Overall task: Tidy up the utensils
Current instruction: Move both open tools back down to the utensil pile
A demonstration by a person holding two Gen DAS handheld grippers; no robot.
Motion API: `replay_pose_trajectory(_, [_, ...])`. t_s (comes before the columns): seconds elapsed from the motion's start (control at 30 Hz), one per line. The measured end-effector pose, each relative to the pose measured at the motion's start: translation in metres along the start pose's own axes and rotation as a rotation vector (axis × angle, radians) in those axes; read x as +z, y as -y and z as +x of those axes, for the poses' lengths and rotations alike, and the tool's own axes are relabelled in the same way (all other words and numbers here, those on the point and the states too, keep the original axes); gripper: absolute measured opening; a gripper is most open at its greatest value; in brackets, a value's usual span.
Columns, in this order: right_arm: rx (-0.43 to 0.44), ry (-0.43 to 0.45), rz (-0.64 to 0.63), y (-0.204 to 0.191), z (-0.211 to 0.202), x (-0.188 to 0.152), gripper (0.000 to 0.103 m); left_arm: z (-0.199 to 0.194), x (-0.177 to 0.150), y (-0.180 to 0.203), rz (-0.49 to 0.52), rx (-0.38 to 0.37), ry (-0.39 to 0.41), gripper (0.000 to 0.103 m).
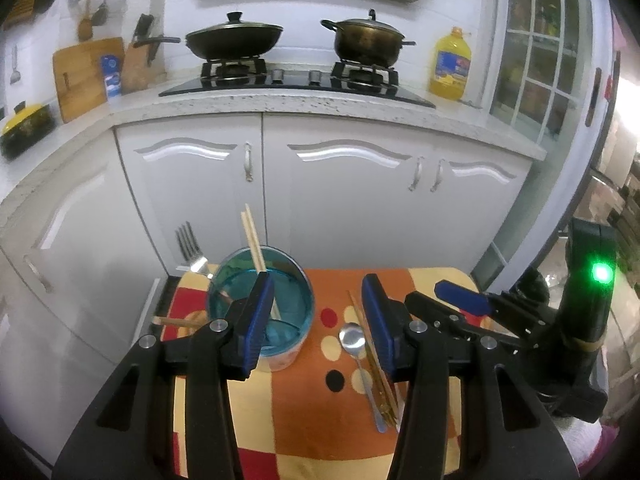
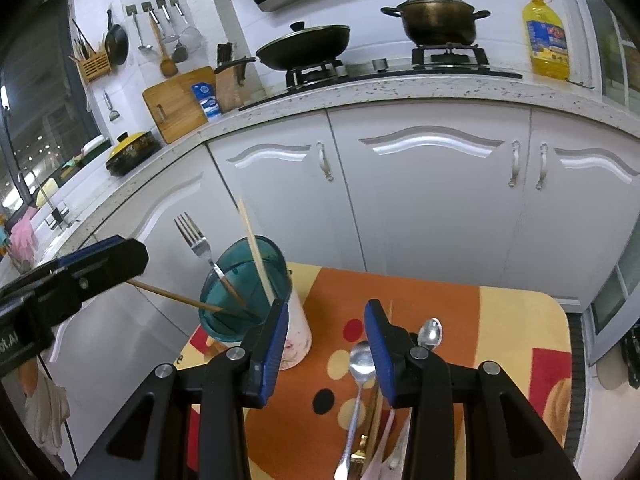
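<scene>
A teal-rimmed utensil cup [image 1: 262, 312] with a pale, flower-printed wall stands on the patterned cloth of the counter [image 1: 304, 408], just behind the left-hand finger [image 1: 256, 320] of the left gripper [image 1: 318, 328]. It holds a fork [image 2: 196, 244] with tines up, pale chopsticks [image 1: 253, 240] leaning upright, and a dark chopstick [image 2: 176, 298] slanting out over the rim. The left gripper's fingers stand apart with nothing between them — a spoon [image 1: 354, 340] and brown chopsticks [image 1: 376, 368] lie flat on the cloth in the gap, closer to the right-hand finger. The right gripper [image 2: 326, 346] tilts down toward the counter, fingers apart and empty; a second spoon [image 2: 430, 334] lies just beyond its right-hand finger.
</scene>
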State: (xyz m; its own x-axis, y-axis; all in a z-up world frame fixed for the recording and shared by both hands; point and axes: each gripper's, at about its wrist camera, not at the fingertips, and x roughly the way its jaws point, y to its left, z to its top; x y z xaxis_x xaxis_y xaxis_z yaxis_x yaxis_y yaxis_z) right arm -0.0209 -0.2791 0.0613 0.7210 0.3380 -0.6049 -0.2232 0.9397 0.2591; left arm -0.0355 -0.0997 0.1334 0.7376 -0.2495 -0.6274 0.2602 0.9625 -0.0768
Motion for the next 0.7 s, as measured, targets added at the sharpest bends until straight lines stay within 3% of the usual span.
replay_pose_trajectory(0.7, [-0.104,-0.046,0.063,0.047,0.0,-0.021,0.039,0.045,-0.034,0.031,-0.031,-0.055,-0.116,0.046])
